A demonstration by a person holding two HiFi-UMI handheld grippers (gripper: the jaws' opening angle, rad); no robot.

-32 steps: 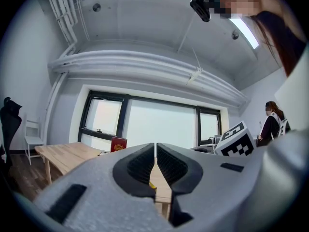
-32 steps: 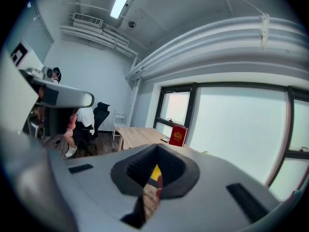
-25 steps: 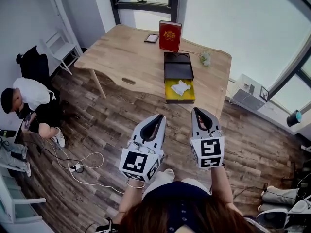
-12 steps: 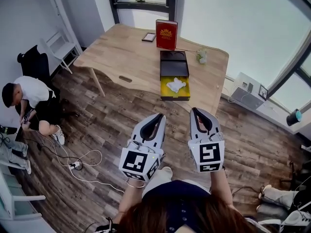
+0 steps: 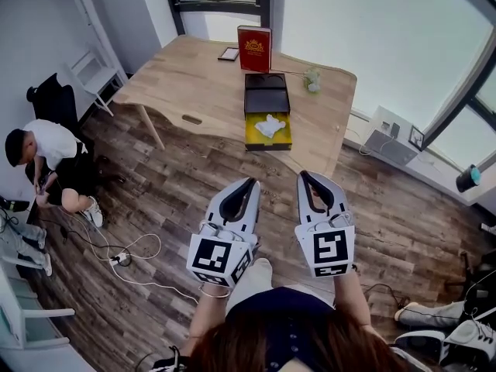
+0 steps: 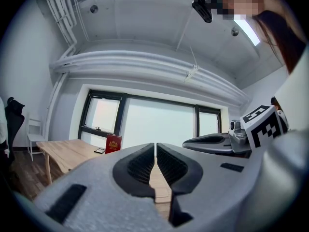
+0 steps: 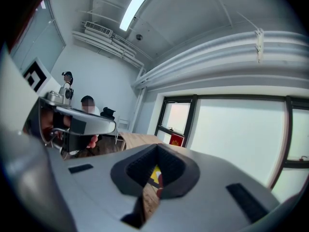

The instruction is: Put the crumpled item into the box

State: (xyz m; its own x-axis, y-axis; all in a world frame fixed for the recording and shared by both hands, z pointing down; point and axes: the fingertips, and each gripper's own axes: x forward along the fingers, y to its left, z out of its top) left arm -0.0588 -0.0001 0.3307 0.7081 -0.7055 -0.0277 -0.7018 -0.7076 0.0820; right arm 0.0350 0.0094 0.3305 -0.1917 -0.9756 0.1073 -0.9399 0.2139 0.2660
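Observation:
A white crumpled item (image 5: pixel 269 125) lies in the yellow-lined half of an open box (image 5: pixel 268 142) on the wooden table (image 5: pixel 194 91). The box's black half (image 5: pixel 266 101) lies just behind it. Both grippers hang over the floor, well short of the table's near edge. My left gripper (image 5: pixel 251 183) is shut with nothing in it, its jaws pressed together in the left gripper view (image 6: pixel 155 148). My right gripper (image 5: pixel 302 175) is also shut and empty (image 7: pixel 157 148). Through its jaws shows a sliver of the yellow box (image 7: pixel 154 174).
A red box (image 5: pixel 254 39) stands upright at the table's far edge, with a small dark item (image 5: pixel 229 53) and a pale green object (image 5: pixel 311 79) near it. A person (image 5: pixel 46 157) crouches on the floor at left by cables (image 5: pixel 120 258). A white chair (image 5: pixel 97 72) stands beyond.
The table and box have drifted up and to the left in the head view and look farther off. Both grippers stay shut and side by side.

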